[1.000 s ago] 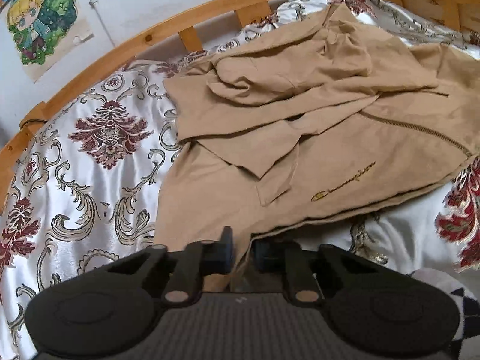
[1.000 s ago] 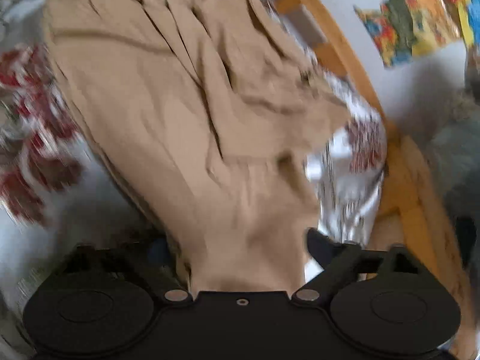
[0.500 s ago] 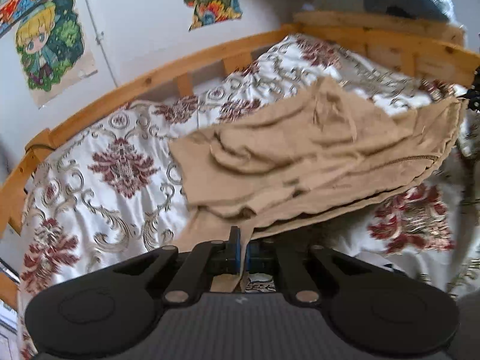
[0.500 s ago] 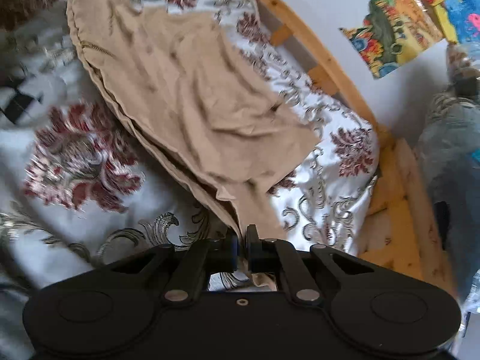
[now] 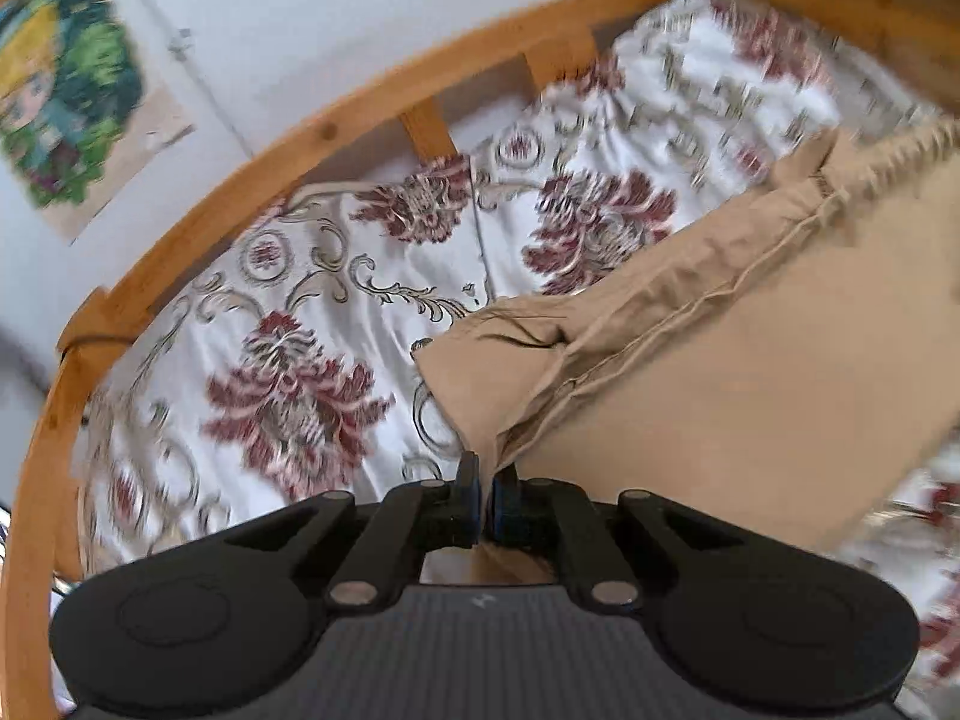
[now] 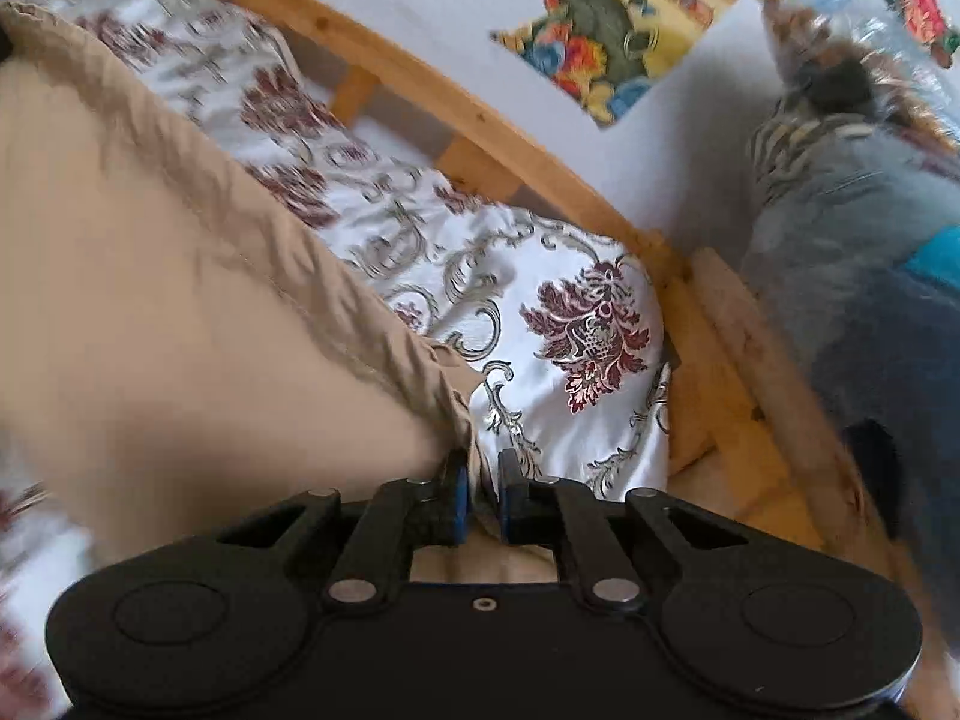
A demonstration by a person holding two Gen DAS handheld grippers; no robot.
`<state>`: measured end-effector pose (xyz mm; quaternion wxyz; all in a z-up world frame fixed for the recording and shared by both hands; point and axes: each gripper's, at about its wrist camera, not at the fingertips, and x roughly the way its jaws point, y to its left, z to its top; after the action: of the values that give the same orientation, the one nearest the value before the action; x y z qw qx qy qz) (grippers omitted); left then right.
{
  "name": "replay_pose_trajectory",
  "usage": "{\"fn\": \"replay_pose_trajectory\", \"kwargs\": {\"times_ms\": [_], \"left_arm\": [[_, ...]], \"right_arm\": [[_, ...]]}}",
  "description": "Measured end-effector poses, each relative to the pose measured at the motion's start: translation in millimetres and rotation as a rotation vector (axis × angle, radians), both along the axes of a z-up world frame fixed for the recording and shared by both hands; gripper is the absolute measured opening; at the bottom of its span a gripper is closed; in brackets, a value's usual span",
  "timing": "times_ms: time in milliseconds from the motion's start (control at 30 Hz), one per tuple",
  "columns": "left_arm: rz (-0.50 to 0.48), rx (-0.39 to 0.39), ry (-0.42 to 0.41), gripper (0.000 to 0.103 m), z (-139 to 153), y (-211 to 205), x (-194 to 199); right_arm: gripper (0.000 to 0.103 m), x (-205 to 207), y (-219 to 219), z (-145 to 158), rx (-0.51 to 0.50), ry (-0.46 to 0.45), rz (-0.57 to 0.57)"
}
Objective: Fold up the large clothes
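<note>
A large tan jacket (image 5: pixel 750 372) hangs lifted above the bed, stretched between my two grippers. My left gripper (image 5: pixel 485 495) is shut on one lower corner of it; the cloth runs up and to the right from the jaws. My right gripper (image 6: pixel 480 495) is shut on the other corner of the jacket (image 6: pixel 180 330), which spreads up and to the left. The jacket's ribbed hem shows along its upper edge in both views. Its front and sleeves are hidden.
The bed has a white cover with dark red floral patterns (image 5: pixel 300 396) and a wooden rail (image 5: pixel 300 144) against a wall with posters (image 6: pixel 612 36). A pile of grey and striped clothes (image 6: pixel 852 192) lies beyond the bed's wooden end (image 6: pixel 738 330).
Both grippers closed on the jacket's corners and raised it off the bed. It now hangs stretched between them, with more bare bed cover showing below.
</note>
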<state>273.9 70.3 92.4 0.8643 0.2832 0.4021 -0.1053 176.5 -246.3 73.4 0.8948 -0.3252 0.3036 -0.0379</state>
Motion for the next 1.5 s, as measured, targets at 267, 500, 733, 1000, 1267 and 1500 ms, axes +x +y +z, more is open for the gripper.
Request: {"fn": "replay_pose_trajectory", "kwargs": {"times_ms": [267, 500, 733, 1000, 1267, 1500], "left_arm": [[0.191, -0.186, 0.233, 0.007, -75.7, 10.6, 82.9], [0.297, -0.35, 0.171, 0.086, -60.7, 41.1, 82.2], [0.242, -0.473, 0.004, 0.102, -32.5, 78.9, 30.0], [0.178, -0.42, 0.015, 0.099, -65.1, 105.6, -40.2], [0.513, -0.45, 0.039, 0.037, -85.3, 115.0, -3.3], [0.689, -0.347, 0.041, 0.029, -102.1, 138.8, 20.5]], "right_arm": [[0.065, 48.1, -27.7, -49.0, 0.247, -0.052, -0.082], [0.1, -0.2, -42.6, -43.6, 0.376, -0.279, -0.061], [0.099, -6.8, -91.5, -48.0, 0.636, -0.208, -0.306], [0.057, -1.2, -117.3, -63.7, 0.809, -0.114, -0.379], [0.005, 2.6, -113.9, -72.6, 0.73, -0.165, -0.371], [0.003, 13.0, -107.2, -83.5, 0.547, -0.218, -0.319]]}}
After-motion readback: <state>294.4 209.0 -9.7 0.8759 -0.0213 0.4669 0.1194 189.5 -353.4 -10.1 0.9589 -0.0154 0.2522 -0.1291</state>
